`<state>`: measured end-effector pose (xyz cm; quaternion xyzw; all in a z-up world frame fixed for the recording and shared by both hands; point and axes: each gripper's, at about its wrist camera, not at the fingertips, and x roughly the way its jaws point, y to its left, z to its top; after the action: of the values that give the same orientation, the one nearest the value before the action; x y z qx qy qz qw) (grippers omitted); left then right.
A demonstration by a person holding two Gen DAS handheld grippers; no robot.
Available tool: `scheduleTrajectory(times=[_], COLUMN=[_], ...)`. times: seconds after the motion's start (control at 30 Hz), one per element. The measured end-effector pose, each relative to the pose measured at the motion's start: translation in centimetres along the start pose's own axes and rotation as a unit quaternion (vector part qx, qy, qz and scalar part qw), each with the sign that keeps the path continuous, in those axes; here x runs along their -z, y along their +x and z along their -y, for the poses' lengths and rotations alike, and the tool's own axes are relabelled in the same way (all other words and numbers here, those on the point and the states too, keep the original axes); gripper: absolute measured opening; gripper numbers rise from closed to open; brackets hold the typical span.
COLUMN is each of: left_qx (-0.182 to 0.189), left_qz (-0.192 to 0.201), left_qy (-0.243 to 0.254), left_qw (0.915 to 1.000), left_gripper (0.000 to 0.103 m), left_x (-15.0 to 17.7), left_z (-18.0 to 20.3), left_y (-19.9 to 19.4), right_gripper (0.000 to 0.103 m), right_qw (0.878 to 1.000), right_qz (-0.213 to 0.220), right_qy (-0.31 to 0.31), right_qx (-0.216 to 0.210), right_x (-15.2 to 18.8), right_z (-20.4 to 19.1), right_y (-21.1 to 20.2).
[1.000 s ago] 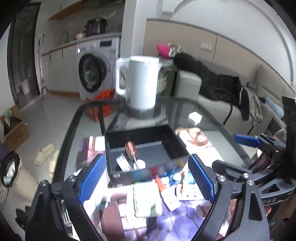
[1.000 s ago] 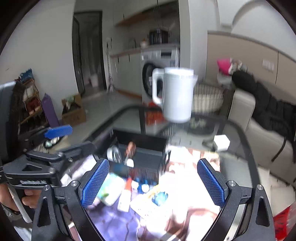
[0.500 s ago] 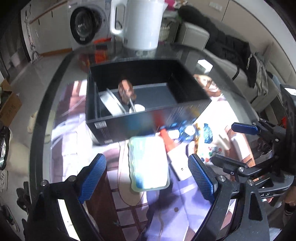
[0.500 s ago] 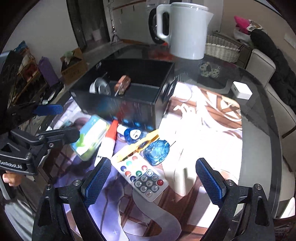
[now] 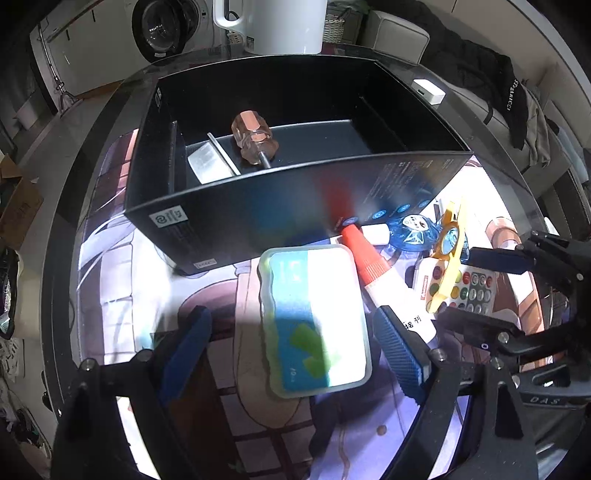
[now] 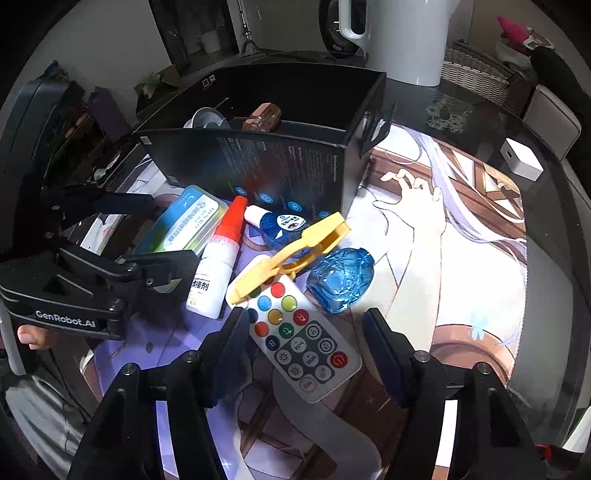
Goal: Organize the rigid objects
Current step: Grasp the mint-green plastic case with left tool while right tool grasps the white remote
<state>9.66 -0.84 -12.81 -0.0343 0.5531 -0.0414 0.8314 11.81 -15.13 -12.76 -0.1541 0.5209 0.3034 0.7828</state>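
this was a lived-in home, an open room where kitchen and sitting area met. a front-loading washing machine [image 5: 166,29] stood under a counter with white cabinets, and a white electric kettle [image 5: 280,26] sat on the glass table [image 5: 107,110]. a pale sofa [image 5: 399,33] carried a heap of dark clothes [image 5: 476,70] (a wicker basket [image 6: 476,70] stood nearby), and a cardboard box [image 5: 18,210] sat on the tiled floor.

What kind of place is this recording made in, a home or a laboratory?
Most likely a home, an open living and kitchen area. A washing machine stands under a counter, a white electric kettle sits on the glass table, and clothes lie over a sofa behind it.
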Motion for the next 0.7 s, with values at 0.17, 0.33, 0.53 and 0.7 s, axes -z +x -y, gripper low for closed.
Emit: scheduleTrajectory(times=[0.17,0.33,0.53,0.7], left_qx=[-0.016,-0.006,-0.001,0.002], left_qz=[0.005,-0.004,-0.007,-0.01], left_qy=[0.026,0.026,0.014,0.012], left_qw=[0.9995,0.9996,0.9999,0.9999], left_gripper=[0.057,0.056,0.056,0.056], left_x=[-0.3,-0.1,0.7,1.4], left_z=[0.8,0.5,-0.3,-0.8], left_y=[-0.1,-0.4,-0.9,-1.2], right_gripper=[0.053,0.053,0.039,0.039], right_qw=[1.0,0.999,0.998,0.998], right_qz=[-0.006,-0.013,-0.026,-0.033], right_qy=[-0.015,-0.048,-0.065,-0.02], right_qx=[-0.003,0.017,0.007,-0.053], right_x=[0.1,0.6,1.2,1.5], right_z=[-1.0,-2.2,-3.6,-3.0], right_y=[-0.2,0.0,-0.5,-0.8])
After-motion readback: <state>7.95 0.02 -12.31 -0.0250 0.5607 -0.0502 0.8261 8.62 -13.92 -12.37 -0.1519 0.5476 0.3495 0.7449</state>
